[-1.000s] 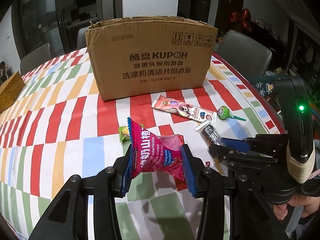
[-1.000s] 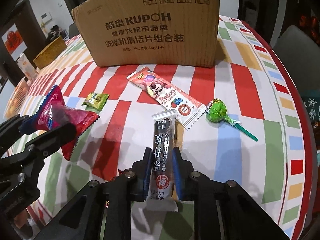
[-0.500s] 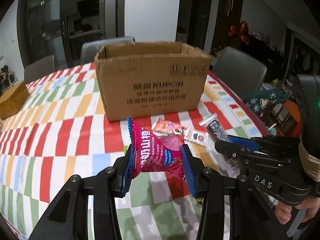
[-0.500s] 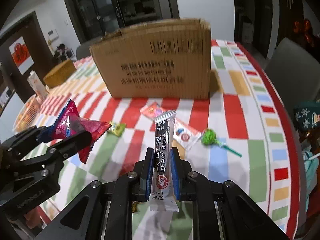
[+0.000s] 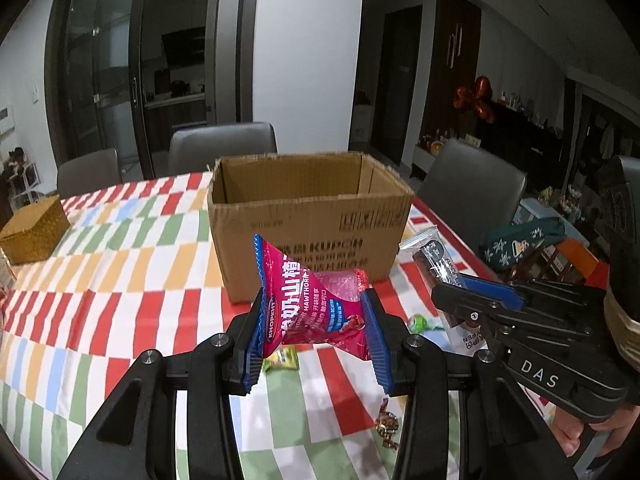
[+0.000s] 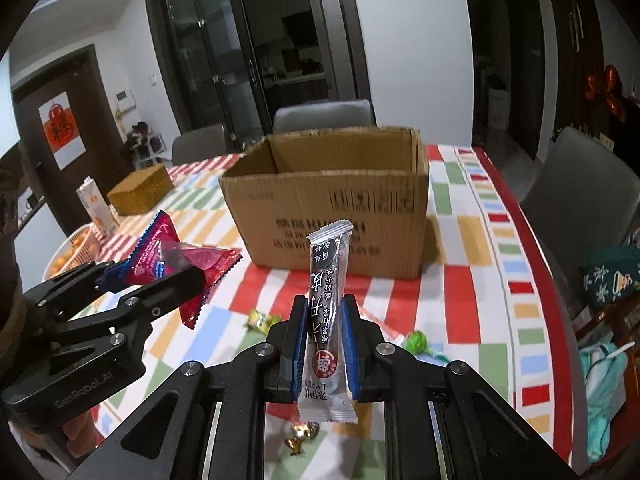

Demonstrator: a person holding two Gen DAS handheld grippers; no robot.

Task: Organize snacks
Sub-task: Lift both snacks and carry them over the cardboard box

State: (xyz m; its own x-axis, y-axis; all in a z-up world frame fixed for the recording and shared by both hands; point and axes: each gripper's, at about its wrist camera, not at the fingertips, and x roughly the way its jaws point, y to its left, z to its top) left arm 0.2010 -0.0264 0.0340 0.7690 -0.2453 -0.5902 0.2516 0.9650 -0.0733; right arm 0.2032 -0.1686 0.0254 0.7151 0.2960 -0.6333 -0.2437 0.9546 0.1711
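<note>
My left gripper is shut on a pink hawthorn snack bag and holds it in the air above the table. My right gripper is shut on a black and silver snack bar that stands upright between the pads. The open cardboard box stands ahead of both grippers, also in the right wrist view. Each gripper shows in the other's view: the right one with its bar, the left one with its bag.
On the checked tablecloth lie a green lollipop, a small green candy, a yellow-green candy and a gold-wrapped candy. A woven box stands far left. Grey chairs ring the table.
Both grippers have risen higher with their snacks. The box's open top has come into view and the table has dropped lower in both views.
</note>
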